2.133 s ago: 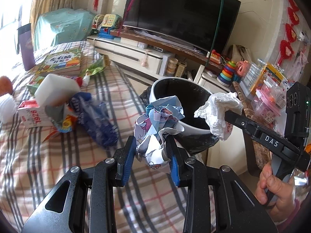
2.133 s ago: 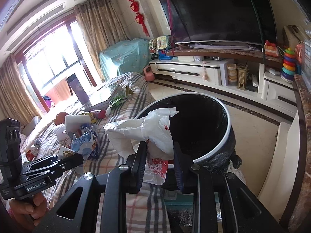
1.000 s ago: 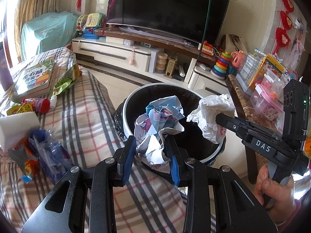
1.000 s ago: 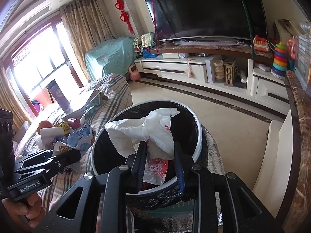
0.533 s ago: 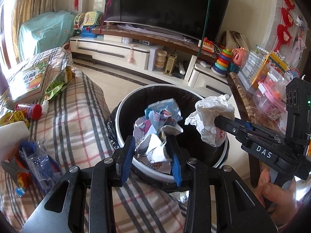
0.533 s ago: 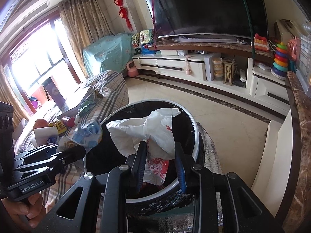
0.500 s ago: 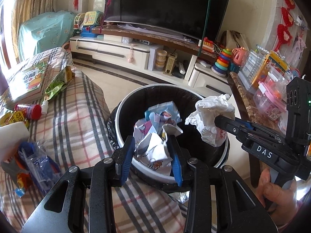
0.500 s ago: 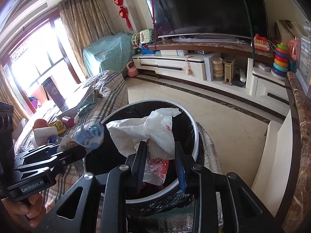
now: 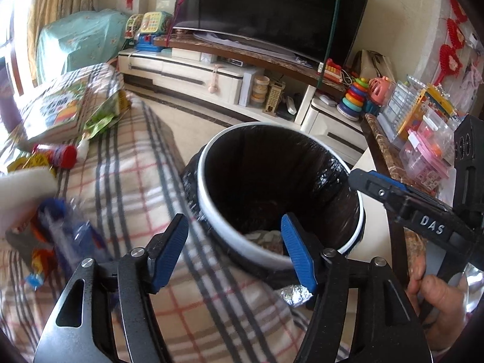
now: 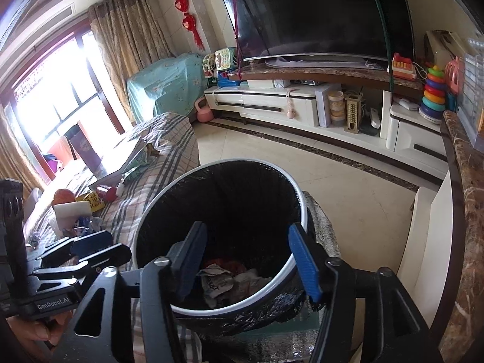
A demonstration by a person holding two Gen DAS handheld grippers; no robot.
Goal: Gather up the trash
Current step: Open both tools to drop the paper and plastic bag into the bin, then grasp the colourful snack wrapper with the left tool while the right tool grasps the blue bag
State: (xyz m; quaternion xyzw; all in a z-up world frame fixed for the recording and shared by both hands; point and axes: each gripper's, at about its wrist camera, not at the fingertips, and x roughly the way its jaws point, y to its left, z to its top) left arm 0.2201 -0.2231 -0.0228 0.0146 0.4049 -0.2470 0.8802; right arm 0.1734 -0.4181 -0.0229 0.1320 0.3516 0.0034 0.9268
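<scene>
Nearest to us, our left gripper hangs over the near rim of the trash bin; its jaws have just been opening and stand apart with nothing between them; its blue pads are bare. Likewise our right gripper has just been spreading its jaws, and they gape empty above the same bin.

On writing: the left view shows "DAS" in white on the right gripper's black body; the right view shows "GenRobot.AI" on the left gripper; each view also catches part of a hand beneath the other tool.

Only the right view looks down to the bin's floor, where crumpled trash lies, one white scrap bearing dark letters we cannot read; the left view gives just a pale glimpse there.

One bin, black-lined with a white rim; two grippers.

Beside the bin, the plaid cover carries litter still out: a blurred blue wrapper, a white block, a red-capped bottle, a green packet and a book whose title is too blurred to read.

Farther off stands one dark television on a low white cabinet.
</scene>
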